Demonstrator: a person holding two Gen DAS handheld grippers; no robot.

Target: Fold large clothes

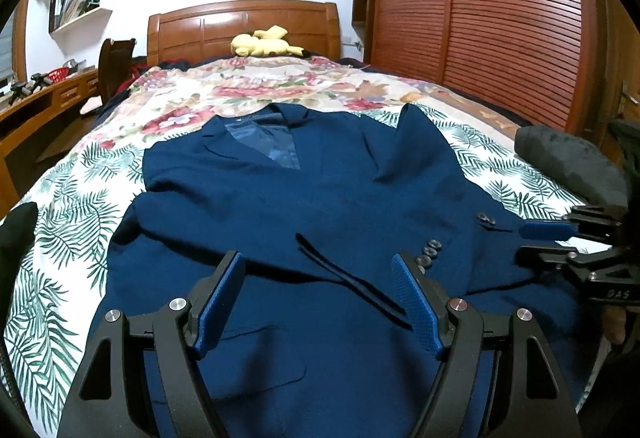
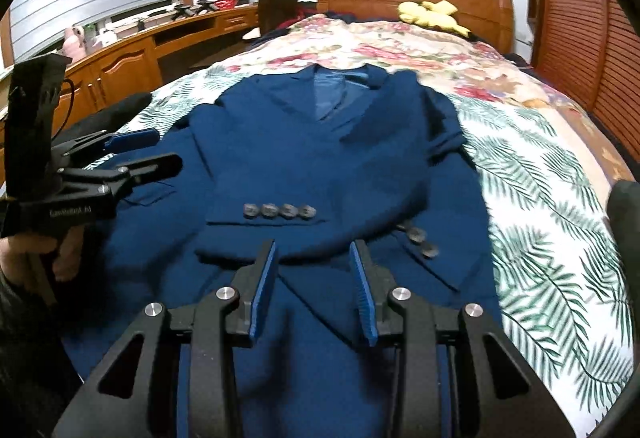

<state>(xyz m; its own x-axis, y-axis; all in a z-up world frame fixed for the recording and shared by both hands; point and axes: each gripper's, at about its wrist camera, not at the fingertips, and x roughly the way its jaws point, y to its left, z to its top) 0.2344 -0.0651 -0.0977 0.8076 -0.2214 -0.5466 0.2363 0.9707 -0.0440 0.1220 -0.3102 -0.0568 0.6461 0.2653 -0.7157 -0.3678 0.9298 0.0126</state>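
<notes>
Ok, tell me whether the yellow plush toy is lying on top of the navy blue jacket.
No: the yellow plush toy sits by the wooden headboard, far beyond the navy blue jacket.

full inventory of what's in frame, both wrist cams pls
jacket: 1, navy blue, flat on the bed, sleeves folded across its front
cuff buttons: a row of 4, grey, on the upper sleeve
bedspread: 1, white with green fronds and red flowers, under the jacket
plush toy: 1, yellow, by the headboard
headboard: 1, brown wood, far end
wardrobe: 1, reddish slatted, beside the bed
left gripper: black, blue pads, open above the jacket
right gripper: same, partly open, nothing between
</notes>
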